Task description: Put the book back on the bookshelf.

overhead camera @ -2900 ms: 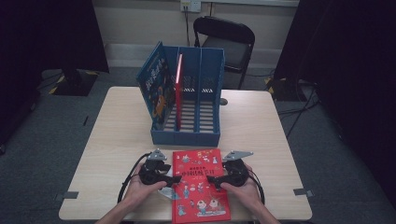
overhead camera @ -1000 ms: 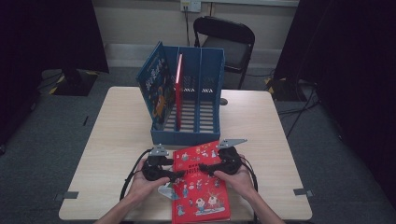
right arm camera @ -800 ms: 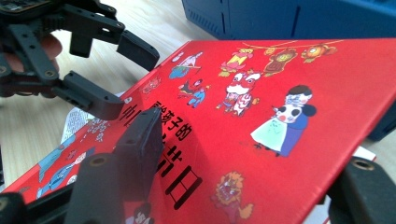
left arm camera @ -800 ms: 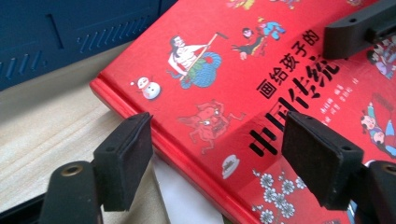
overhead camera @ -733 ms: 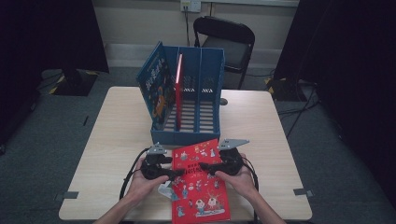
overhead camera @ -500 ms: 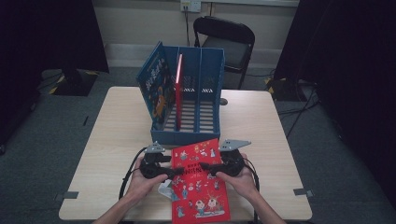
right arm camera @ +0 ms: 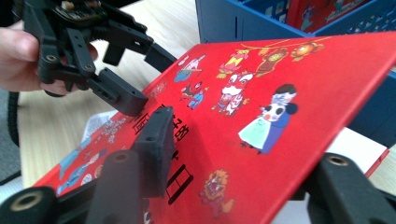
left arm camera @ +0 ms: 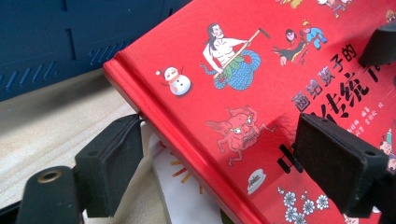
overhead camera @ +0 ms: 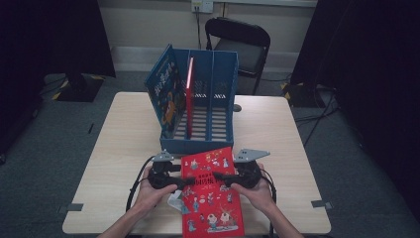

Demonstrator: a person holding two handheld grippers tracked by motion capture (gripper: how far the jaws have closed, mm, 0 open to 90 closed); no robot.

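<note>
Pale wood-grain table (overhead camera: 124, 148), seen from above, carries the whole scene. At the left of the high view, the left gripper (overhead camera: 184, 182) reaches in over the spine edge of the red picture book (overhead camera: 210, 193). In the left gripper view its jaws stand spread, one pad (left arm camera: 109, 163) under the spine side and the other pad (left arm camera: 338, 163) above the cover; they have just been opening, and the lower pad appears to meet the book's edge, though contact is hard to confirm. A white sheet (left arm camera: 187, 200) lies on the table beneath the book.

Centre: the book lies at the near edge of the table, its far end lifted and tilted, just in front of the blue file rack (overhead camera: 198, 119). The rack holds a blue book (overhead camera: 166, 94) leaning in its left compartment and a thin red book (overhead camera: 189, 94) upright beside a divider.

Right: the right gripper (overhead camera: 220, 177) straddles the book's opposite edge. In the right gripper view one pad (right arm camera: 156, 149) rests on the cover and the other jaw sits below the edge; the jaws have just been closing on the book. A black folding chair (overhead camera: 237, 44) stands beyond the table.
</note>
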